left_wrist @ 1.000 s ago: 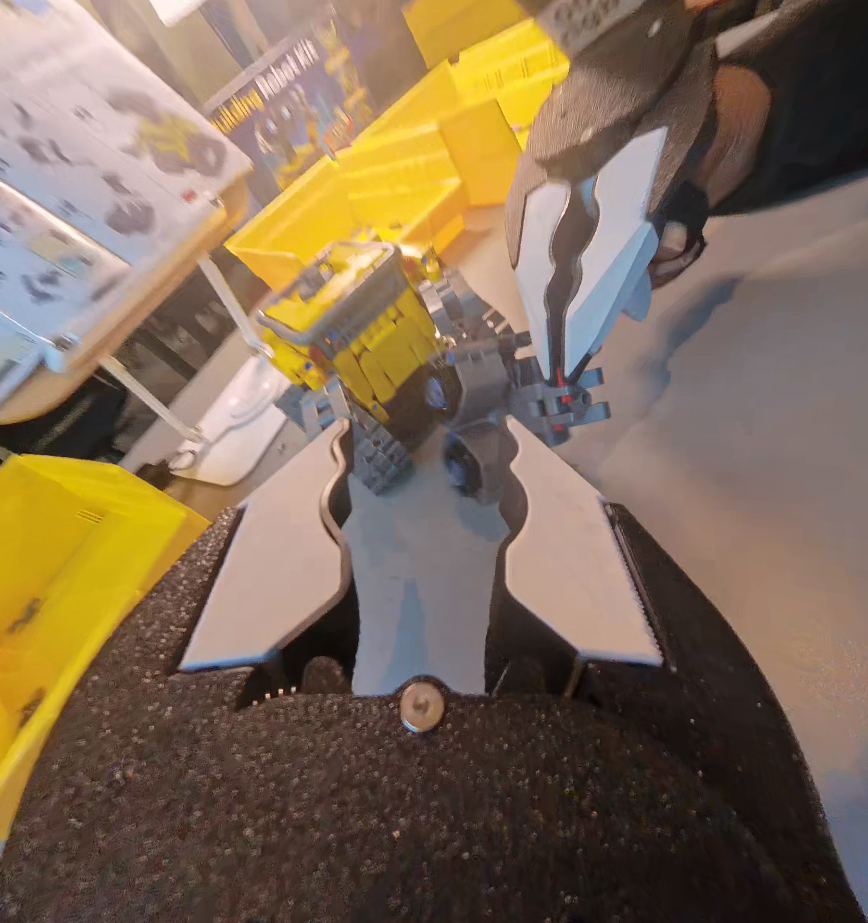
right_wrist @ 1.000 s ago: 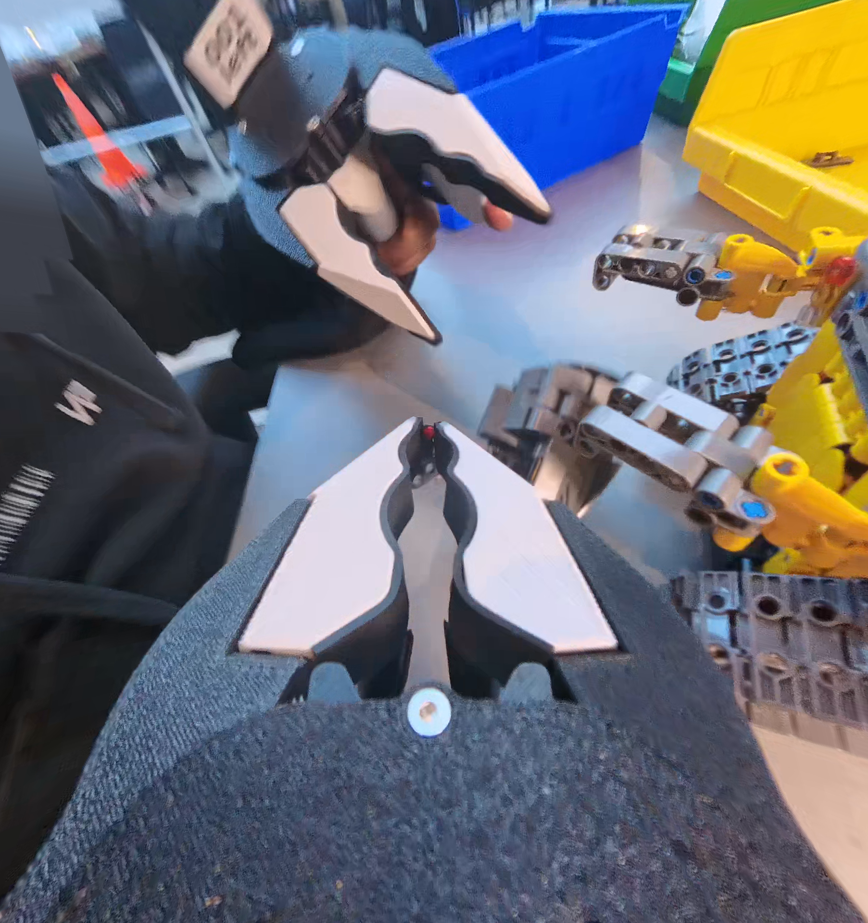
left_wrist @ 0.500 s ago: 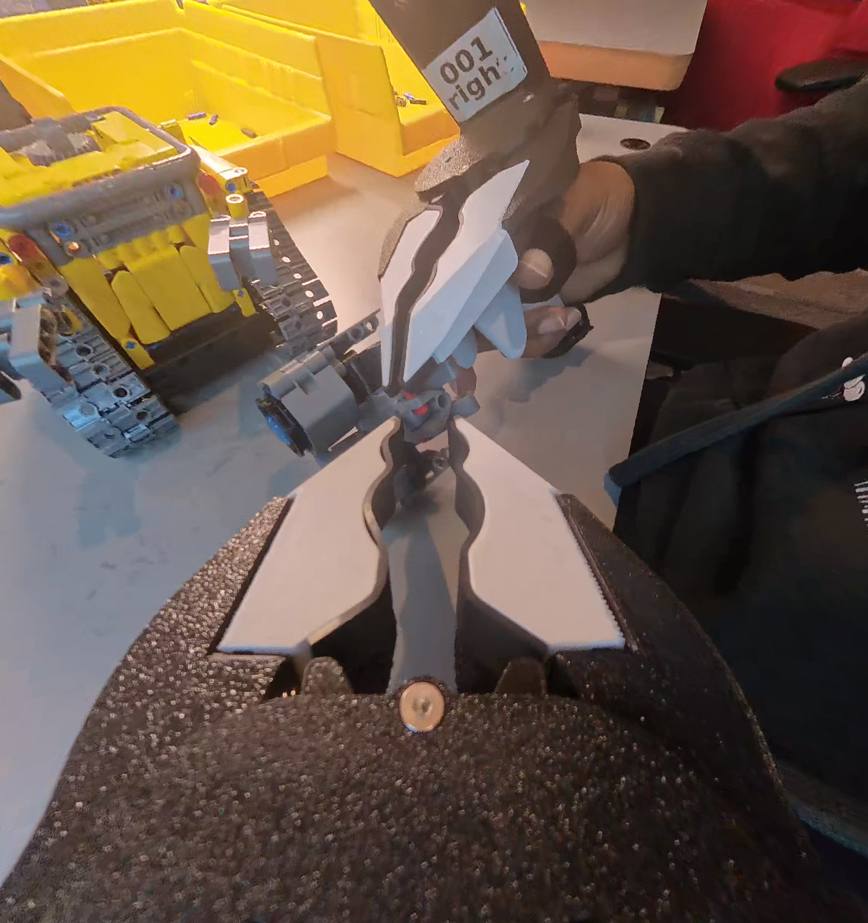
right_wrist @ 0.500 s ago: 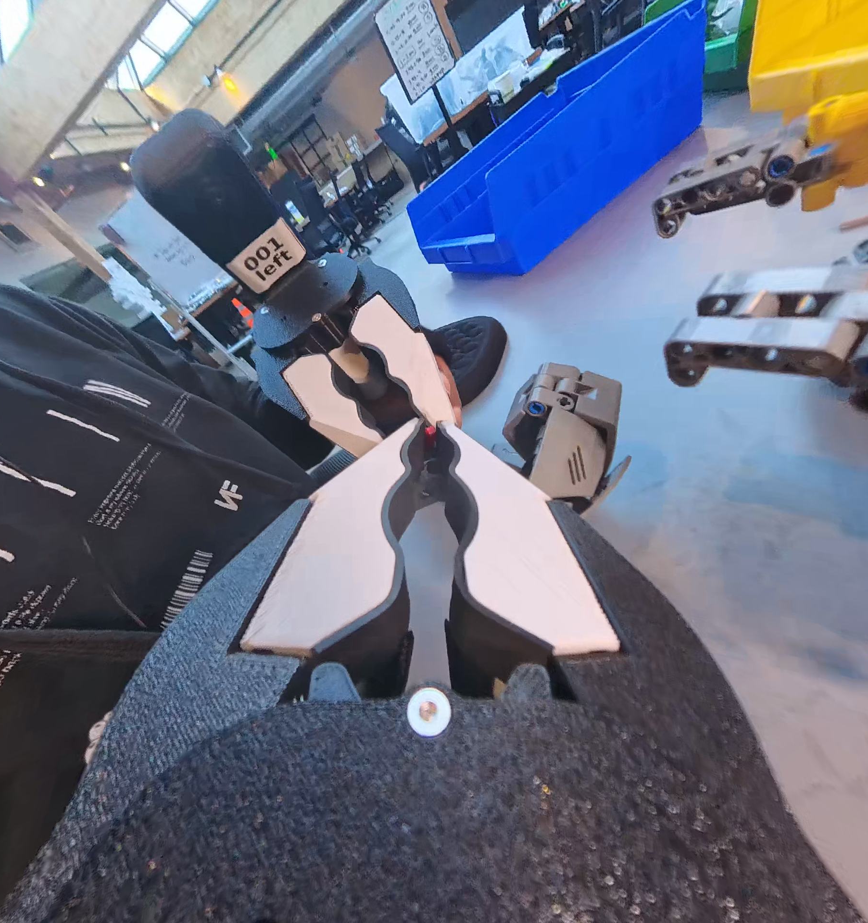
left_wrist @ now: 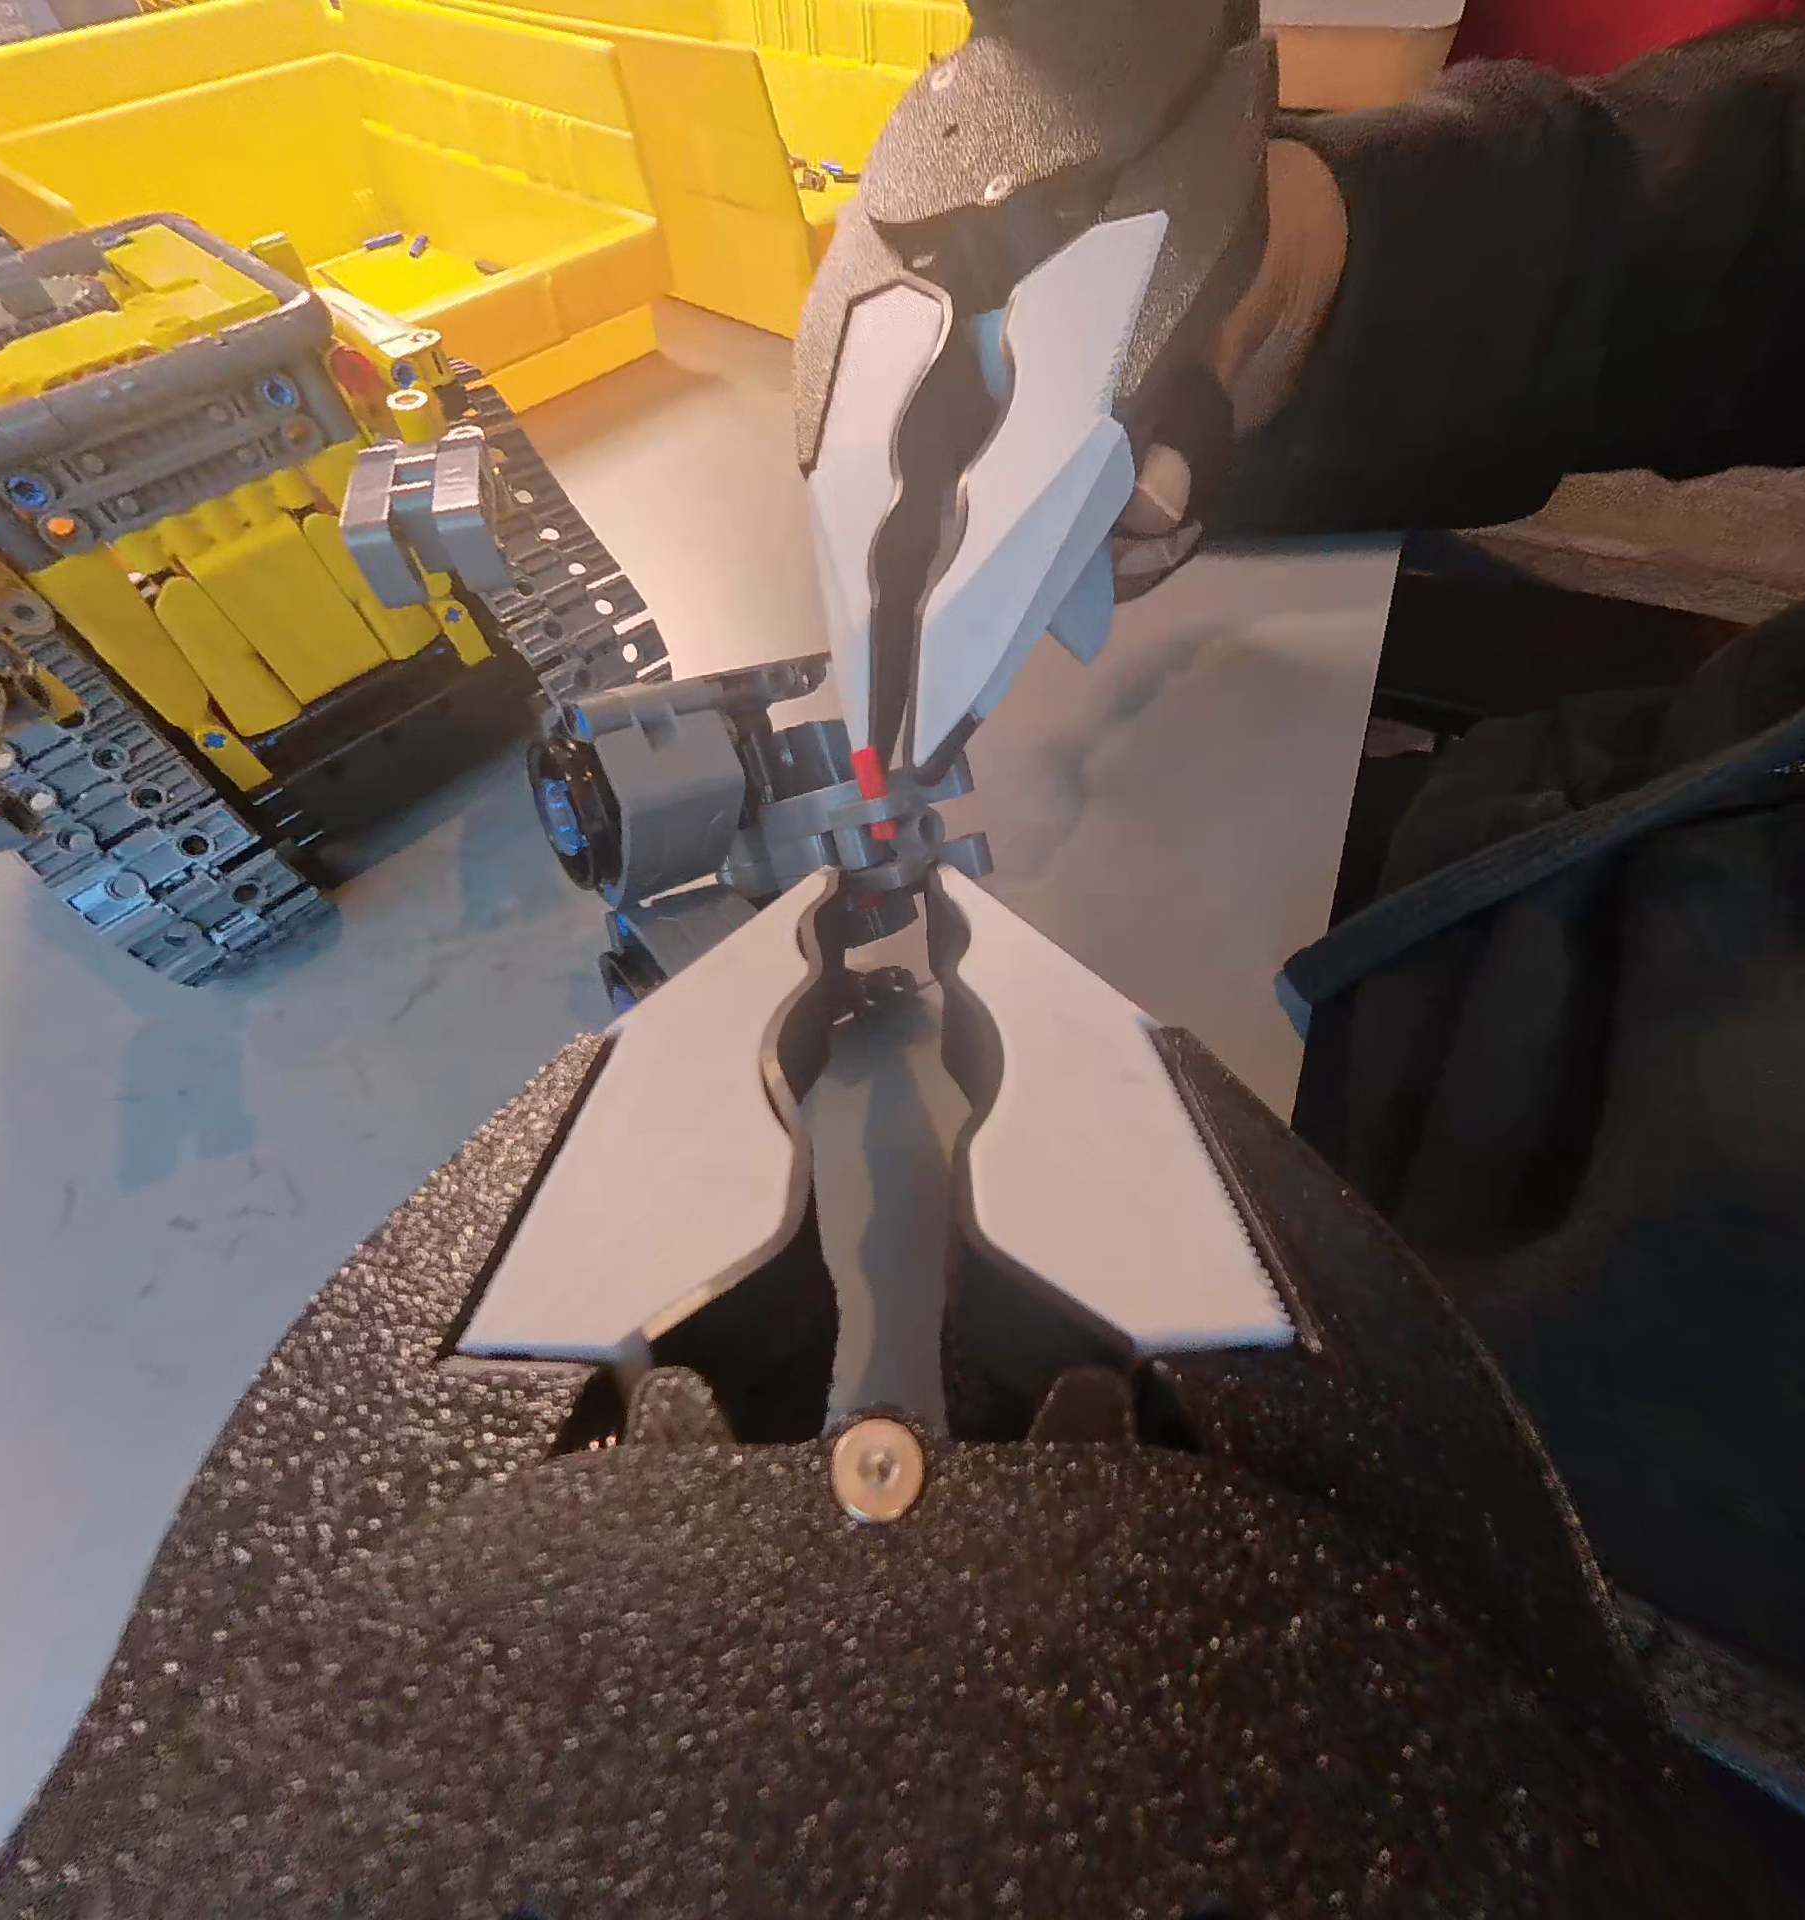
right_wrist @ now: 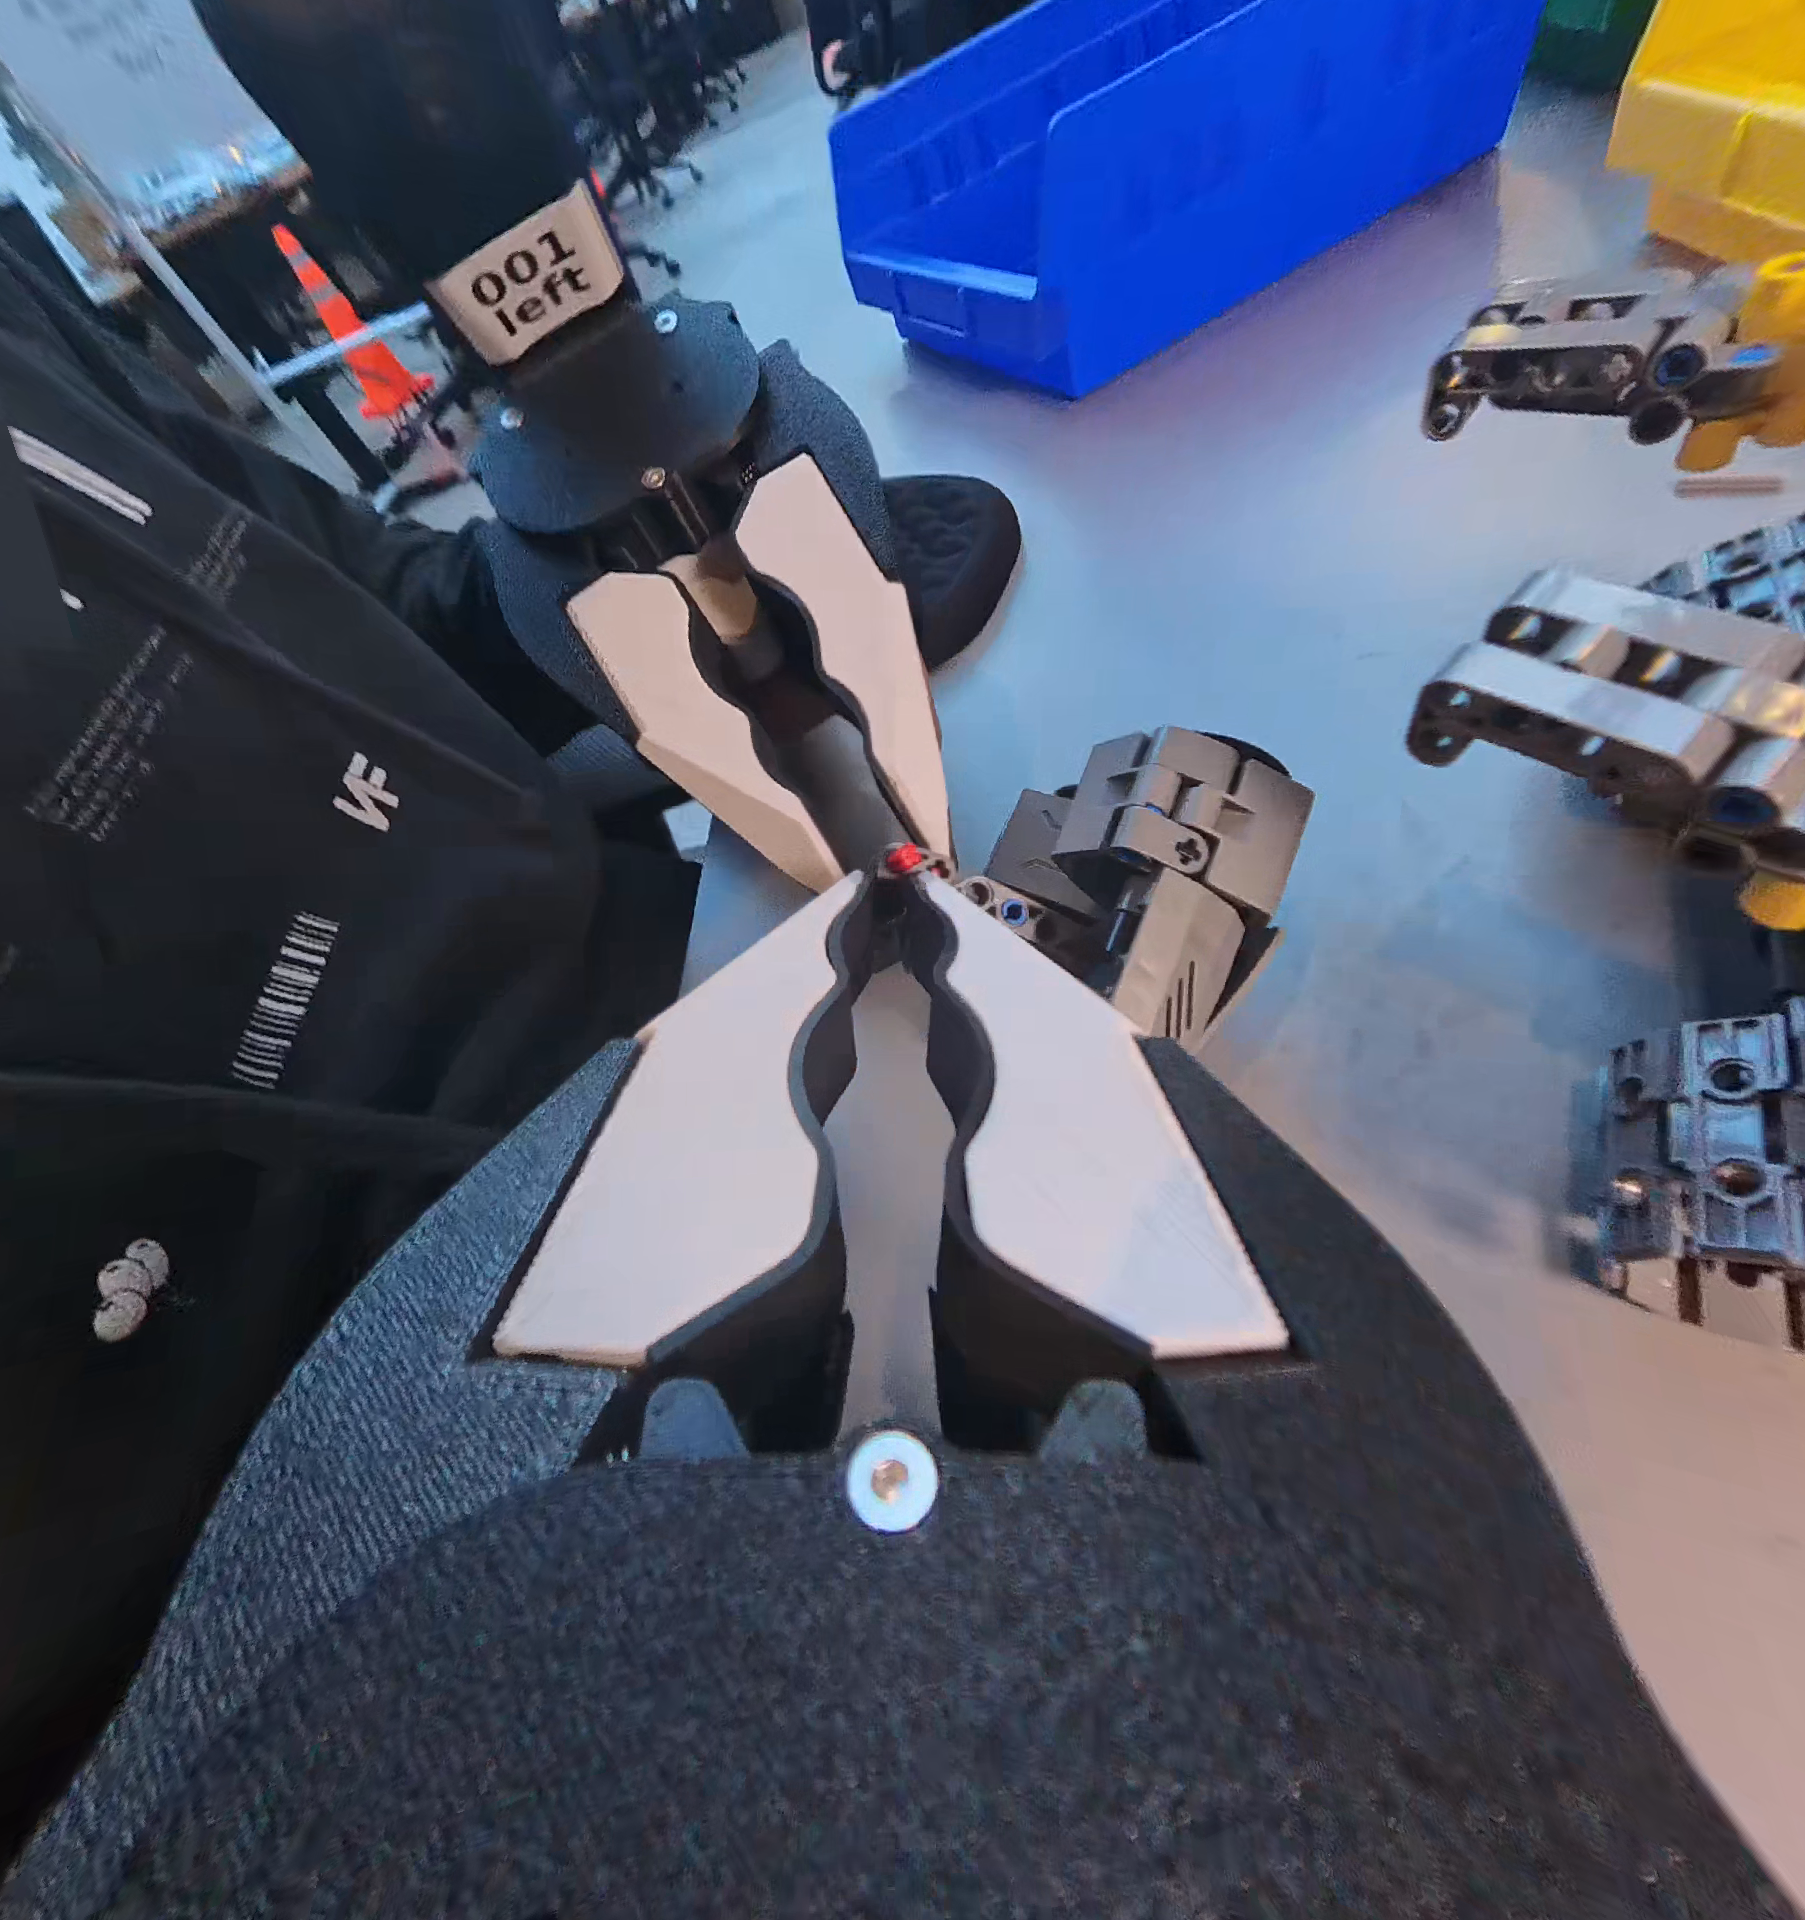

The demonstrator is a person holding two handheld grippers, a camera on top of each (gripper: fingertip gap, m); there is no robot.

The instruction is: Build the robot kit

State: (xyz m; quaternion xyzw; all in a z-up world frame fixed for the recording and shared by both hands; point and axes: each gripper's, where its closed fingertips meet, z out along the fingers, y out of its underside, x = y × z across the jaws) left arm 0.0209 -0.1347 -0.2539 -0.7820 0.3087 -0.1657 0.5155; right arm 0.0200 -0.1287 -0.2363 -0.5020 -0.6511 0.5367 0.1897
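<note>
Red pin is sitting pinched at the tips of the right gripper, which is coming down from above with its fingers nearly together and closed on it. Its lower end is meeting a small gray brick assembly that is raised a little off the gray tabletop. The left gripper is reaching in from below, its fingers narrowed around the dark lower part of that assembly and gripping it. Joined to the assembly on its left is a gray drum-shaped block with a dark round face. In the right wrist view the two grippers are meeting tip to tip at the red pin, the left gripper pointing down toward the right gripper, with the gray block just beside them. A yellow tracked toy vehicle is standing on the tabletop well to the left, with yellow bins behind it. A blue bin is lying farther off in the right wrist view. A person's dark sleeve is extending behind the right gripper.
</note>
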